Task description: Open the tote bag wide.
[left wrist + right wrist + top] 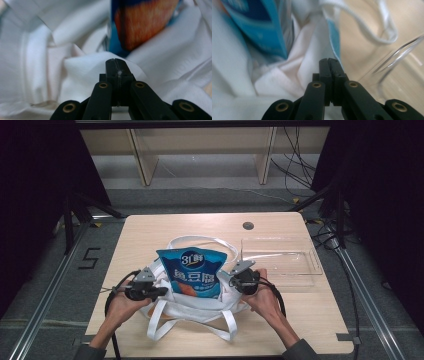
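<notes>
A white cloth tote bag (197,309) lies on the wooden table (150,227) with a blue snack pouch (195,272) standing in its mouth. My left gripper (164,291) is at the bag's left rim, and in the left gripper view its jaws (116,62) are shut with a sliver of white fabric (82,67) pinched between them. The pouch (142,22) rises just beyond. My right gripper (231,281) is at the bag's right rim. Its jaws (329,61) are shut on the bag's edge (312,57), with the pouch (259,30) to the left.
A clear plastic tray (280,261) sits on the table just right of the bag, close to my right gripper, and its rim (402,52) is near the jaws. The bag's straps (200,240) loop towards the far side. A small round hole (248,225) marks the far table edge.
</notes>
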A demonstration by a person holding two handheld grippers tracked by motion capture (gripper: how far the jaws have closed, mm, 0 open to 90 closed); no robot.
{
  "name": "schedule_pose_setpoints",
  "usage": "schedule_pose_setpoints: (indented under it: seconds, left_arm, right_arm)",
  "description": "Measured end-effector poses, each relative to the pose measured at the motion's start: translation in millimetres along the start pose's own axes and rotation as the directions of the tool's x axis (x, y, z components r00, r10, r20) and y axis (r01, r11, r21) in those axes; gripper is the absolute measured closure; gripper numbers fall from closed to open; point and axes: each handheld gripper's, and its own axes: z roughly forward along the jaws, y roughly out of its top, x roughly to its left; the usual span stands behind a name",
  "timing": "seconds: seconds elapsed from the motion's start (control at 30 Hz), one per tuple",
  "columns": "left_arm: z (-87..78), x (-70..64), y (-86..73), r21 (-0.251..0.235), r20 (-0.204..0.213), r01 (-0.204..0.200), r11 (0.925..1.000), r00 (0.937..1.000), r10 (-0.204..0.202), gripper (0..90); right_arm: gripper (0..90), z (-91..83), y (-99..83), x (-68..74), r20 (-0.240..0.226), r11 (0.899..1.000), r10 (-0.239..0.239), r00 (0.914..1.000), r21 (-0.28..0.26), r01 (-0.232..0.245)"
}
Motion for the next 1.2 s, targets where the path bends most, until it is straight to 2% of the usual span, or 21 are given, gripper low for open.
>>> schedule_pose_setpoints:
  seconds: [0.07, 0.13, 0.2, 0.3, 0.4, 0.43, 0.47, 0.53, 0.57, 0.63, 0.67, 0.7, 0.83, 0.87, 0.93, 0.97, 1.0, 1.03, 1.07, 1.13, 1.2]
  left_arm:
    - [4.6, -0.9, -8.3, 0.025, 0.017, 0.005, 0.9997, 0.9998, -0.005, 89.6]
    - [5.6, 0.3, -13.9, 0.025, 0.027, -0.003, 0.9997, 0.9996, 0.003, 89.6]
    - [9.4, -3.1, -21.2, 0.050, 0.013, 0.005, 0.9988, 0.9999, -0.006, 89.7]
    - [14.7, -4.8, -31.3, 0.061, 0.028, 0.020, 0.9979, 0.9994, -0.022, 89.6]
    - [13.2, -3.4, -31.7, 0.058, 0.031, -0.001, 0.9983, 0.9995, -0.001, 89.7]
    - [13.6, -5.2, -31.2, 0.053, 0.019, 0.019, 0.9984, 0.9996, -0.020, 89.6]
    - [12.1, -5.1, -29.9, 0.056, 0.016, 0.002, 0.9985, 0.9999, -0.003, 89.5]
    - [8.2, -6.1, -27.1, 0.026, -0.002, 0.008, 0.9996, 1.0000, -0.008, 89.4]
    - [5.2, -5.3, -25.1, 0.013, -0.008, -0.011, 0.9999, 0.9999, 0.011, 89.3]
    - [2.9, -6.4, -23.8, -0.005, -0.015, 0.010, 0.9999, 0.9998, -0.010, 87.6]
    - [-2.0, -6.8, -20.0, -0.038, -0.033, 0.002, 0.9993, 0.9994, -0.003, 87.0]
    - [-4.3, -8.4, -18.6, -0.055, -0.034, 0.014, 0.9984, 0.9993, -0.016, 86.8]
    - [-13.5, -10.3, -14.3, -0.099, -0.043, 0.003, 0.9951, 0.9991, -0.007, 85.4]
    - [-19.3, -12.4, -12.0, -0.135, -0.049, 0.003, 0.9909, 0.9988, -0.010, 84.8]
    - [-21.9, -14.8, -11.4, -0.146, -0.045, 0.024, 0.9890, 0.9985, -0.031, 81.5]
    - [-24.8, -14.0, -10.6, -0.136, -0.036, 0.002, 0.9907, 0.9993, -0.007, 81.5]
    - [-25.0, -16.2, -11.7, -0.150, -0.009, 0.041, 0.9879, 0.9990, -0.043, 75.3]
    - [-26.5, -14.9, -12.6, -0.143, -0.011, 0.026, 0.9894, 0.9995, -0.028, 73.1]
    - [-27.5, -14.8, -14.0, -0.132, -0.010, 0.023, 0.9910, 0.9996, -0.024, 72.0]
    - [-26.4, -19.2, -16.9, -0.169, 0.013, 0.079, 0.9825, 0.9969, -0.078, 67.7]
    - [-29.5, -21.0, -18.2, -0.162, 0.008, 0.081, 0.9835, 0.9967, -0.081, 64.6]
  right_arm:
    - [90.0, 9.7, -5.0, 4.4, 0.004, 0.999, 0.004, 1.0000, 0.044, -0.004]
    - [90.0, 18.7, -7.8, 4.3, 0.026, 0.997, -0.026, 0.9993, 0.069, 0.025]
    - [90.0, 25.2, -10.4, 6.2, 0.021, 0.995, -0.011, 0.9997, 0.100, 0.009]
    - [90.0, 31.0, -11.9, 6.8, 0.024, 0.993, -0.014, 0.9996, 0.114, 0.012]
    - [90.0, 34.3, -13.2, 5.4, 0.025, 0.994, -0.001, 0.9997, 0.111, -0.002]
    - [90.0, 33.9, -13.1, 5.4, 0.025, 0.994, -0.002, 0.9997, 0.113, -0.001]
    - [89.8, 32.8, -12.8, 4.7, 0.015, 0.994, 0.000, 0.9999, 0.110, -0.001]
    - [89.1, 26.8, -11.0, 1.7, 0.003, 0.996, 0.007, 1.0000, 0.087, -0.008]
    - [88.7, 21.9, -9.5, 0.0, 0.009, 0.998, 0.009, 0.9999, 0.066, -0.009]
    - [88.7, 15.6, -7.8, -1.2, -0.007, 0.998, 0.027, 0.9996, 0.050, -0.027]
    - [88.0, 5.2, -4.5, -2.9, -0.019, 0.998, 0.054, 0.9984, -0.015, -0.054]
    - [87.8, -0.2, -2.5, -3.1, -0.026, 0.997, 0.065, 0.9976, -0.035, -0.066]
    - [86.6, -14.3, 2.9, -6.2, -0.058, 0.996, 0.050, 0.9971, -0.076, -0.054]
    - [85.3, -19.5, 5.0, -6.4, -0.073, 0.990, 0.068, 0.9950, -0.119, -0.076]
    - [83.5, -25.4, 6.3, -8.1, -0.081, 0.988, 0.072, 0.9941, -0.128, -0.082]
    - [83.5, -25.4, 6.3, -8.1, -0.081, 0.988, 0.072, 0.9941, -0.128, -0.082]
    - [80.8, -29.4, 6.7, -8.9, -0.088, 0.983, 0.078, 0.9930, -0.158, -0.091]
    - [78.4, -32.5, 7.2, -10.0, -0.102, 0.985, 0.078, 0.9918, -0.144, -0.092]
    - [76.4, -34.9, 7.7, -10.3, -0.089, 0.986, 0.072, 0.9934, -0.141, -0.084]
    - [73.6, -38.0, 8.0, -10.9, -0.079, 0.983, 0.070, 0.9944, -0.167, -0.082]
    - [71.5, -41.7, 8.5, -11.4, -0.099, 0.984, 0.087, 0.9914, -0.148, -0.101]
